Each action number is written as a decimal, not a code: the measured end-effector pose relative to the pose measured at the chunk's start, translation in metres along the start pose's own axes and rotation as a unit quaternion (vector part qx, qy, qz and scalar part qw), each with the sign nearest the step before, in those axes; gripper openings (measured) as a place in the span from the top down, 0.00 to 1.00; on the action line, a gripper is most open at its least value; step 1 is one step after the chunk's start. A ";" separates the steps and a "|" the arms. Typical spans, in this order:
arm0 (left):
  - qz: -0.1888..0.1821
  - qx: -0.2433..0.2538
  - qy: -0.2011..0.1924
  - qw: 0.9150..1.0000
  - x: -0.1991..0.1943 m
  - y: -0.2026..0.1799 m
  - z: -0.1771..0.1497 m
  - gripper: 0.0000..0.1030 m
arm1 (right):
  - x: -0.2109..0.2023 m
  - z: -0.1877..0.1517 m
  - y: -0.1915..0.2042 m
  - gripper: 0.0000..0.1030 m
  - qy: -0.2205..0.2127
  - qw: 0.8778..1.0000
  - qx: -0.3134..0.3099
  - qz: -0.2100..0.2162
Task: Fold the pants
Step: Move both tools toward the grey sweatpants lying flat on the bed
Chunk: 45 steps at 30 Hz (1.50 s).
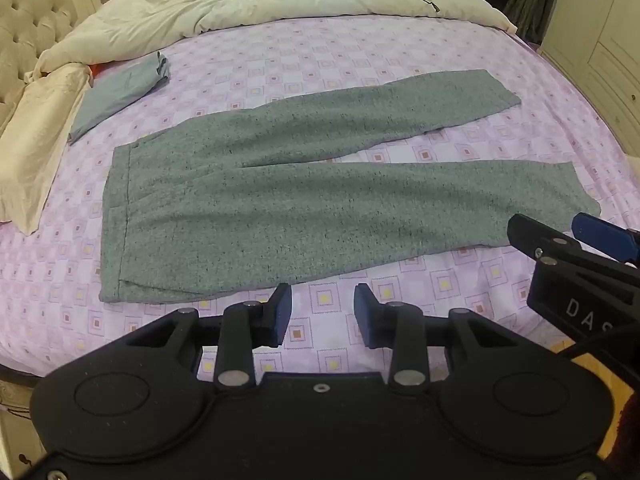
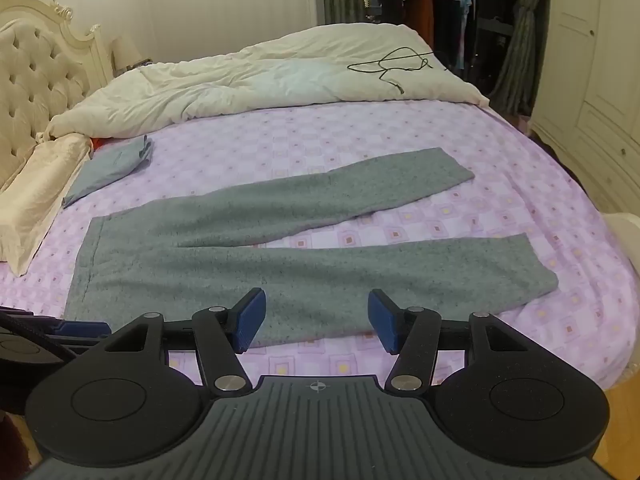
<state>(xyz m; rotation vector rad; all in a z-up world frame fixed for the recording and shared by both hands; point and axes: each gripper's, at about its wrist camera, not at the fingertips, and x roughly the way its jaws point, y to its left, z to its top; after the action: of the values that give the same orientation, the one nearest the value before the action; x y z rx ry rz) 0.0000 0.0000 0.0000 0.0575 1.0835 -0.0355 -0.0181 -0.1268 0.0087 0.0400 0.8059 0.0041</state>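
Pants (image 1: 280, 200) grey, flat, unfolded, 2 legs splayed apart

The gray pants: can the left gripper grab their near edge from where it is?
Probably yes. The left gripper is open just short of the gray pants, which lie flat on the purple sheet, with only bare sheet between them.

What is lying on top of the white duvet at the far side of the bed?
A thin black cable lies in loose loops on the white duvet. Nothing else shows on it. Whatever is beneath the duvet is covered.
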 end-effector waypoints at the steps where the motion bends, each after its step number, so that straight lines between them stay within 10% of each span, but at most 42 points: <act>1: 0.000 0.000 0.000 1.000 0.000 0.000 0.000 0.56 | 0.000 0.000 0.000 0.46 0.000 1.000 0.001 0.001; 37: 0.012 0.024 0.072 0.997 0.061 0.014 0.038 0.56 | 0.073 0.016 -0.002 0.47 0.074 0.997 0.037 0.013; 45: 0.001 0.075 0.058 0.996 0.101 -0.001 0.074 0.56 | 0.111 0.028 -0.038 0.65 0.079 0.995 0.045 -0.046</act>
<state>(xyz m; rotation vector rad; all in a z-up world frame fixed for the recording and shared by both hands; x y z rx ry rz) 0.1128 -0.0055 -0.0543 0.1972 1.1947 -0.1136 0.0789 -0.1633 -0.0536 0.0893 0.9658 -0.1179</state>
